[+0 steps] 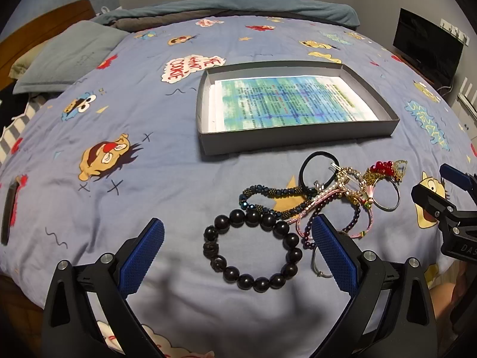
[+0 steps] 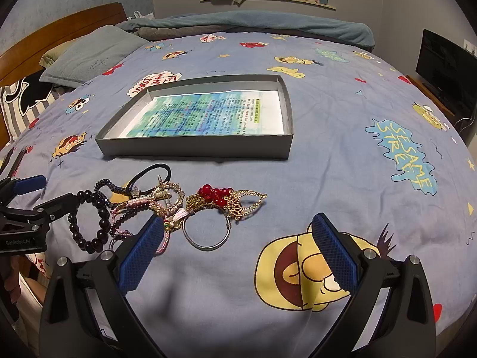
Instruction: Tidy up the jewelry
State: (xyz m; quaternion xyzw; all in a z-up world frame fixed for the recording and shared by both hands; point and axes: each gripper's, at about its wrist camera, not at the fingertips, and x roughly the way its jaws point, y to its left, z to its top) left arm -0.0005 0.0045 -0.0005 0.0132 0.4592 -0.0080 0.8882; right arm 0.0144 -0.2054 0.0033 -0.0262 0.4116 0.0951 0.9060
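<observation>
across the room: a bed (image 1: 149,155) under a blue cartoon-print cover is filling both views, with a grey pillow (image 1: 68,56) lying by the wooden headboard (image 2: 59,29).
far wall: a dark screen (image 2: 447,68) is standing to the right of the bed.
box: a shallow grey box (image 1: 298,141) is sitting open on the cover, a printed sheet (image 1: 292,101) lying flat inside it.
jewelry heap: a tangle of jewelry (image 1: 337,197) is lying on the cover just in front of the box, apart from it.
left gripper: the left gripper (image 1: 238,256) is hovering low over the cover, its jaws standing wide apart and gripping nothing, one blue pad to either side of the dark bead bracelet.
right gripper: the right gripper (image 2: 238,253) is hovering beside the heap, its jaws also wide apart and empty.
dark bead bracelet: a dark bead bracelet (image 1: 290,253) is lying nearest the left gripper.
black hair tie: a black hair tie (image 1: 301,173) is lying at the box side of the heap.
silver ring: a silver ring (image 2: 205,247) is resting at the heap's right edge, under the red beads (image 2: 214,194).
gold crown charm: a gold crown charm (image 2: 244,203) is lying just beside those beads.
</observation>
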